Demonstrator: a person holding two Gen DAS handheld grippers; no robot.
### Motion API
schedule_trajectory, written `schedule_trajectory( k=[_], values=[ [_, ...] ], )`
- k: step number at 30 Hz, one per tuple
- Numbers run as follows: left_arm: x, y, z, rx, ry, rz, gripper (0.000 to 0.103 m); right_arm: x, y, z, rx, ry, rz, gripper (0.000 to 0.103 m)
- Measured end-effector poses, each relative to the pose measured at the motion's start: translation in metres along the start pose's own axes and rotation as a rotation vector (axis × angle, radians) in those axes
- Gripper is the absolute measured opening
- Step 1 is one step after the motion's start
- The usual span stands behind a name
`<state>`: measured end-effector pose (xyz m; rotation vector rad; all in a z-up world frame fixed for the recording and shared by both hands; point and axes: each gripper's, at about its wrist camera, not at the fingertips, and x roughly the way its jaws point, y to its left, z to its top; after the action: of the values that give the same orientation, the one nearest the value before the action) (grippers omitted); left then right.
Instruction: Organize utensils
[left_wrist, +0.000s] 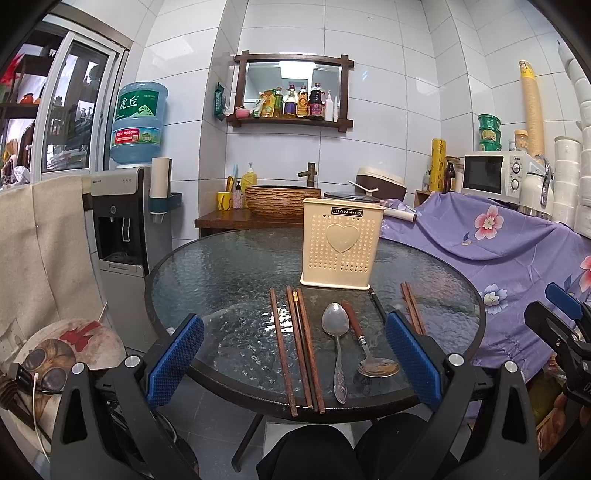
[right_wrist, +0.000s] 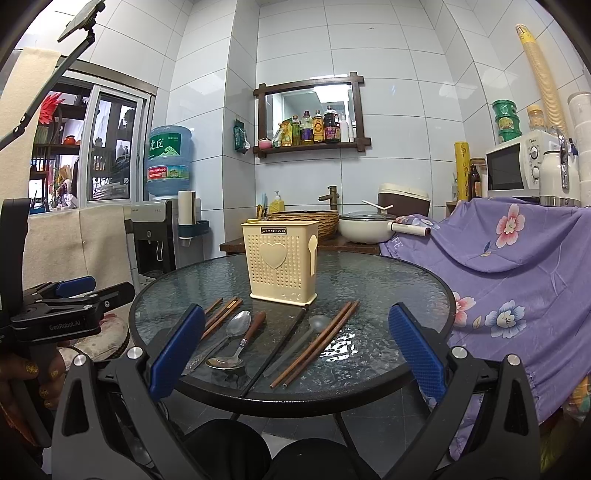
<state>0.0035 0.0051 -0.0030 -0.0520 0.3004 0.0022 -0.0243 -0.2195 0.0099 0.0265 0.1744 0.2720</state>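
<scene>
Nothing sorted yet: all utensils lie on the table, the holder looks empty.

We find the left gripper (left_wrist: 293, 363) with its blue pads spread wide and nothing between them; the right gripper (right_wrist: 293, 354) stands likewise open and unladen. Between the left fingers, nearest us, lie a plain metal spoon (left_wrist: 337, 341) and a wooden-handled spoon (left_wrist: 369, 349), with a group of dark chopsticks (left_wrist: 297, 343) just to their left. Between the right fingers we see a further chopstick pair (right_wrist: 317, 345) beside a clear spoon (right_wrist: 303, 338) and a dark slender utensil (right_wrist: 279, 347). Beyond all of these, past the fingertips, the cream utensil holder (left_wrist: 341, 245) stands upright on the glass table (left_wrist: 207, 266); nothing shows above its rim. We judge every piece remains to be loaded.
</scene>
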Motion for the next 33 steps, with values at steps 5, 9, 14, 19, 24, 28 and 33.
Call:
schedule_trajectory(
  k=[5, 9, 14, 19, 24, 28, 33],
  values=[
    [-0.0013, -0.0006, -0.0018, 0.003, 0.001, -0.001, 0.097, -0.0009, 0.0008, -0.0039, 0.001, -0.001, -0.001, 0.098],
    [-0.003, 0.0008, -0.0024, 0.002, 0.0, -0.001, 0.097, -0.001, 0.0015, -0.0036, 0.001, 0.001, -0.001, 0.098],
    [-0.0009, -0.0013, -0.002, 0.003, 0.002, -0.002, 0.097, -0.0009, 0.0008, -0.0026, 0.003, 0.001, 0.0, 0.098],
    [-0.0008, -0.0014, -0.0028, 0.005, 0.005, -0.003, 0.097, -0.0011, 0.0002, -0.0016, 0.004, 0.005, 0.0, 0.098],
    [-0.0012, -0.0019, -0.0036, 0.007, 0.004, -0.004, 0.097, 0.0017, 0.0022, -0.0068, 0.004, 0.006, 0.0, 0.098],
    [0.0002, -0.0034, -0.004, 0.006, 0.006, -0.002, 0.097, 0.0021, 0.0018, -0.0072, 0.005, 0.008, 0.001, 0.098],
    [0.0015, -0.0057, -0.0059, 0.007, 0.011, -0.004, 0.097, 0.0008, 0.0048, -0.0088, 0.004, 0.008, 0.001, 0.098]
  ],
)
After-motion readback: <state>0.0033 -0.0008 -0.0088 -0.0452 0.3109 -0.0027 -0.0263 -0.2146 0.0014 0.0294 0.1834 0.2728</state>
